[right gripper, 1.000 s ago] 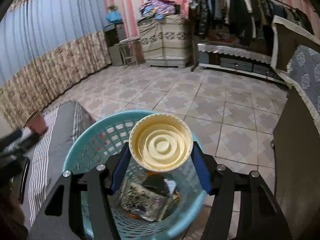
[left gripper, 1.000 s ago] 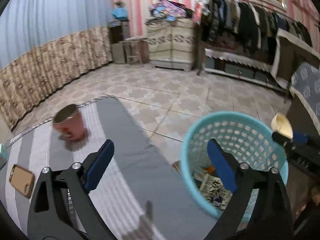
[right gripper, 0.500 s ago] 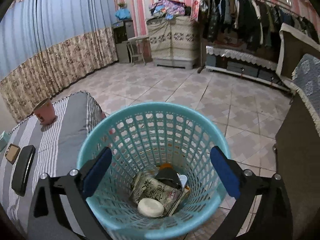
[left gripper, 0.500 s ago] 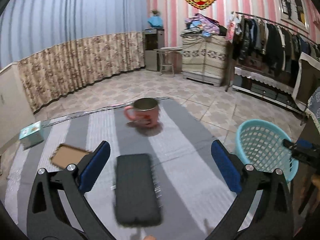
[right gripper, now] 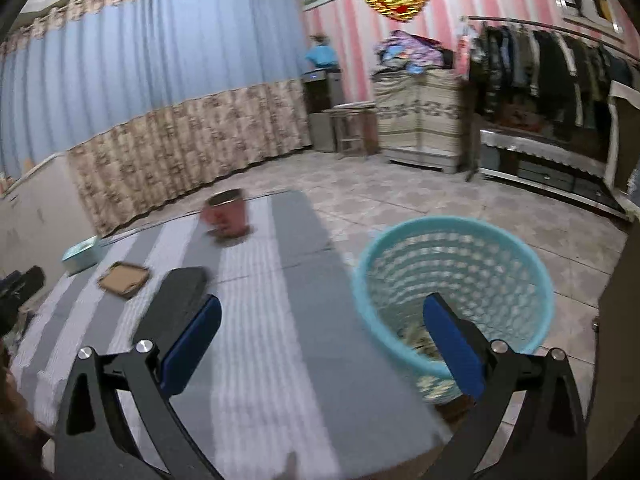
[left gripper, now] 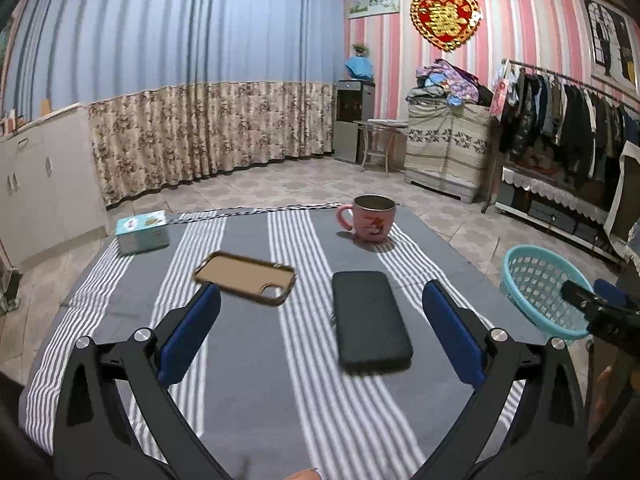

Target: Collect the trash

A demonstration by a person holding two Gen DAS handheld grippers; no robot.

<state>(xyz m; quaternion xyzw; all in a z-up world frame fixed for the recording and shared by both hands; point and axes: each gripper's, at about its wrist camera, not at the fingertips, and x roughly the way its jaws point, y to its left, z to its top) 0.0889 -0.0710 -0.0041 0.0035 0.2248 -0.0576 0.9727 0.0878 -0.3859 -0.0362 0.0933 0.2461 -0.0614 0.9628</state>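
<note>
A turquoise mesh basket (right gripper: 456, 292) stands on the floor at the table's right edge, with trash in its bottom; it also shows at the right of the left wrist view (left gripper: 536, 292). My right gripper (right gripper: 320, 340) is open and empty, over the table edge beside the basket. My left gripper (left gripper: 320, 332) is open and empty above the grey striped tablecloth (left gripper: 248, 360). The right gripper's tip shows in the left wrist view (left gripper: 592, 304) by the basket.
On the table lie a black case (left gripper: 370, 320), a tan phone case (left gripper: 246, 282), a pink mug (left gripper: 372, 218) and a small teal box (left gripper: 142, 232). Tiled floor, a curtain, a cabinet and a clothes rack lie beyond.
My right gripper opened and dropped the cream lid into the basket, then swung left toward the table. My left gripper swung left from the basket to face the table.
</note>
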